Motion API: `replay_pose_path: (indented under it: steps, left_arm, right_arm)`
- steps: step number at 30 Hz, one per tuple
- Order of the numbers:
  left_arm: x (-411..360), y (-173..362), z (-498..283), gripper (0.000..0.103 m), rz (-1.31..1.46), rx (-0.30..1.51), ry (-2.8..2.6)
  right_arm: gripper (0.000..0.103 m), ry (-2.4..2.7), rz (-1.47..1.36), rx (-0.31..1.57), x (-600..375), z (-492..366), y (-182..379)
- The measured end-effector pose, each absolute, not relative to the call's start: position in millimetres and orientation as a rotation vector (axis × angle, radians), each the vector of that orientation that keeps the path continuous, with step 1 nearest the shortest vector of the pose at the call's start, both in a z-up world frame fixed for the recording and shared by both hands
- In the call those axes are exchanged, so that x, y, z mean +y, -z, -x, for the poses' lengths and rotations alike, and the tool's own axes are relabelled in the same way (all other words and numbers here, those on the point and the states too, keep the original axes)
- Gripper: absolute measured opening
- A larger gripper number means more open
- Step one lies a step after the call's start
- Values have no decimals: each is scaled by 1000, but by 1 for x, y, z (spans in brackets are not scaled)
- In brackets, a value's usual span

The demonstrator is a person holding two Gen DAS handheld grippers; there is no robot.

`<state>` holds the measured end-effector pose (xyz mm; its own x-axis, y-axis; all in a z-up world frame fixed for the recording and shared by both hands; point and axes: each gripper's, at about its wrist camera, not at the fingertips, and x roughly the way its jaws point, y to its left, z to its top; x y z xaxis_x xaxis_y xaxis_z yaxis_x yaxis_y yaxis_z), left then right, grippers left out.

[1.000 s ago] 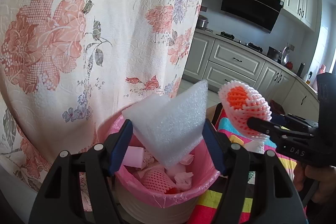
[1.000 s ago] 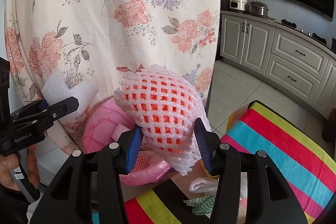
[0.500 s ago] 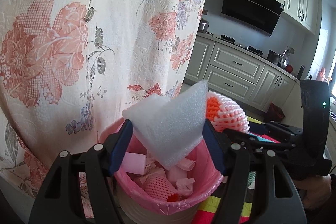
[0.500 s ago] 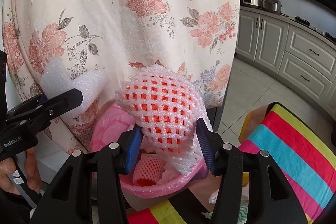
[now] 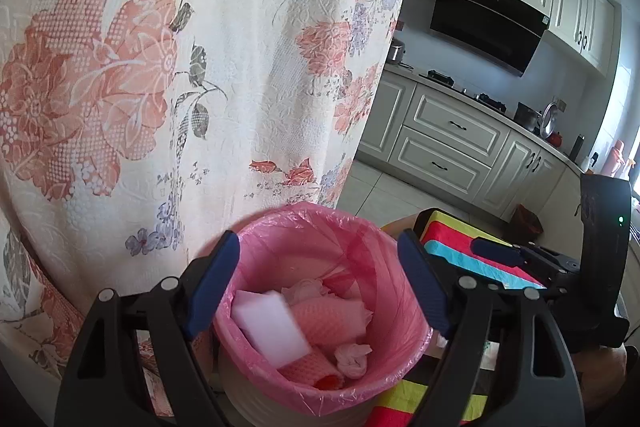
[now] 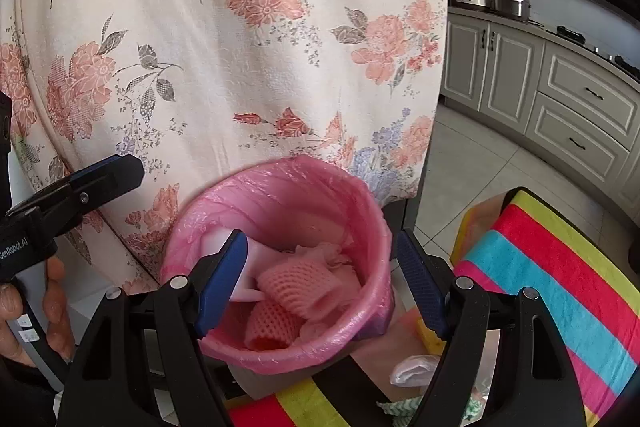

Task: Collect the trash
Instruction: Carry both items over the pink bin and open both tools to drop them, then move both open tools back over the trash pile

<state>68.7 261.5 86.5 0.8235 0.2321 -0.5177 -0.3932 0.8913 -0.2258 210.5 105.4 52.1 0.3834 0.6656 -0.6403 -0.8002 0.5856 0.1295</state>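
Both my claws, left (image 5: 320, 283) and right (image 6: 320, 283), hung over the pink-lined bin (image 5: 376, 239), jaws opening with nothing between them. The white foam piece (image 5: 272, 327) and pink net sleeves (image 6: 296, 283) lay inside. This drop looked finished; next I judged I needed the crumpled plastic (image 6: 416, 369) beside the bin.

Both wrist cameras look forward and down, close over the pink-lined bin (image 5: 320, 267) (image 6: 280, 211); floral curtain (image 5: 160, 67) (image 6: 240, 47) behind, shared by both.
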Motion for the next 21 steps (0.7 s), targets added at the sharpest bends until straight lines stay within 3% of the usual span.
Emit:
replay_pose_path:
  steps: [21]
  left_arm:
    - [221, -81, -82, 78, 292, 523, -272]
  right_arm:
    - [74, -717, 106, 696, -28, -233, -56]
